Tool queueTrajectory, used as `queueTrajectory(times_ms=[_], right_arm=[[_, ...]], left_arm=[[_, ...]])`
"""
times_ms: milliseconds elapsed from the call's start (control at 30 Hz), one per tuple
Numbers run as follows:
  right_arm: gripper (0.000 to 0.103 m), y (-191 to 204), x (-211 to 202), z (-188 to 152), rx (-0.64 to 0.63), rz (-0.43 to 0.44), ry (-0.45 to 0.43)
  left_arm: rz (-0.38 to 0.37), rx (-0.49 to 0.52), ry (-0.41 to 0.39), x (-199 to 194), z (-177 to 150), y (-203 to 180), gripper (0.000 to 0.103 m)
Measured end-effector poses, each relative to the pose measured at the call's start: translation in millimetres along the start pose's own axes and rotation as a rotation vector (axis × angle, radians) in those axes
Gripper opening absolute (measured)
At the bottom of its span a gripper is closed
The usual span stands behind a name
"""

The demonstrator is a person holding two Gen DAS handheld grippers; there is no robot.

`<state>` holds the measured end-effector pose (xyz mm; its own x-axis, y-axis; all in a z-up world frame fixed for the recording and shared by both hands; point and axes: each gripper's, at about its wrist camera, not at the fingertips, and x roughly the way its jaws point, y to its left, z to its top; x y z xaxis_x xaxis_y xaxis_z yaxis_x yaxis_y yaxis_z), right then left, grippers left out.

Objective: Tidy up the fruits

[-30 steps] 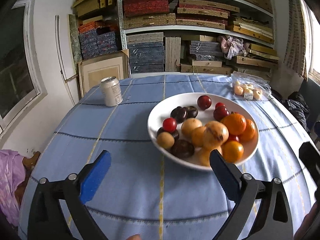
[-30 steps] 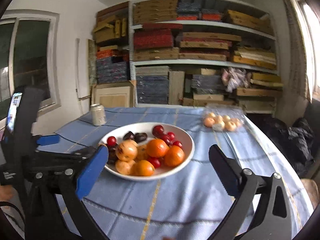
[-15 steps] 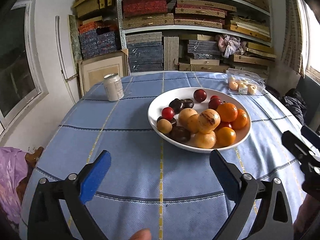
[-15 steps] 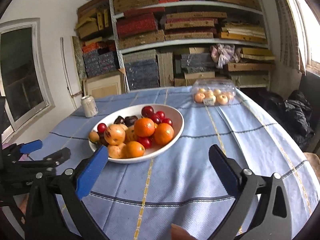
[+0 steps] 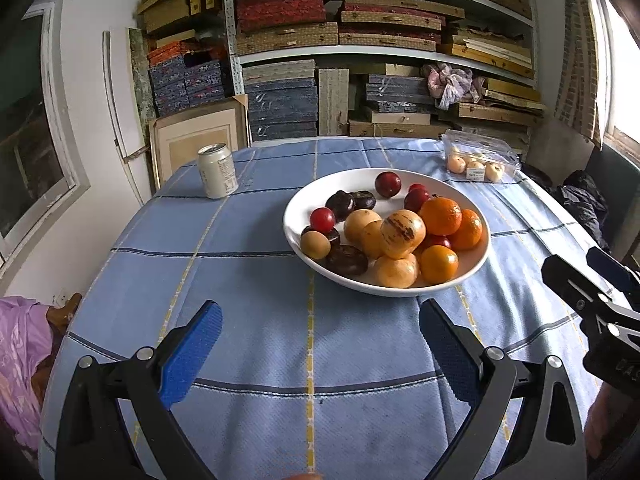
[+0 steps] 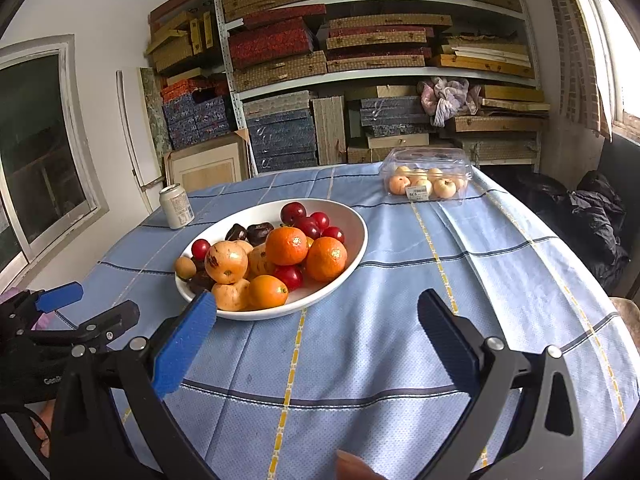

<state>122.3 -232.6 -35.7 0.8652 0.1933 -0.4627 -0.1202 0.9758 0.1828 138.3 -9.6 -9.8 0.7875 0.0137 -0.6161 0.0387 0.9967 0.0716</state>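
Note:
A white bowl (image 5: 304, 204) (image 6: 356, 220) stands on the blue tablecloth, heaped with oranges (image 5: 440, 216) (image 6: 286, 246), yellow fruits (image 5: 402, 228), red cherries (image 5: 322, 219) and dark fruits (image 5: 347, 259). My left gripper (image 5: 320, 344) is open and empty, above the cloth in front of the bowl. My right gripper (image 6: 318, 340) is open and empty, in front of the bowl and to its right. Each gripper shows at the edge of the other's view.
A clear plastic box of pale fruits (image 5: 480, 160) (image 6: 426, 180) sits at the far right of the table. A drink can (image 5: 217, 176) (image 6: 176, 211) stands at the far left. Shelves of boxes (image 5: 360, 60) fill the wall behind. The table edge drops away on both sides.
Both grippers have drawn back from the bowl and risen a little, so the bowl sits farther off in both views. Both stay open.

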Motion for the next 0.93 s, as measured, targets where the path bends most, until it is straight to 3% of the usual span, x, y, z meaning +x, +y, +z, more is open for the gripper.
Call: queueTrajectory(times_ms=[267, 933], right_arm=[[0.099, 0.4, 0.0, -0.5, -0.002, 0.0, 0.001], [0.099, 0.5, 0.9, 0.0, -0.001, 0.002, 0.001]], left_arm=[[-0.037, 0.007, 0.008, 0.9, -0.6, -3.5, 0.099], [-0.029, 0.007, -0.026, -3.8, -1.1, -5.4, 0.099]])
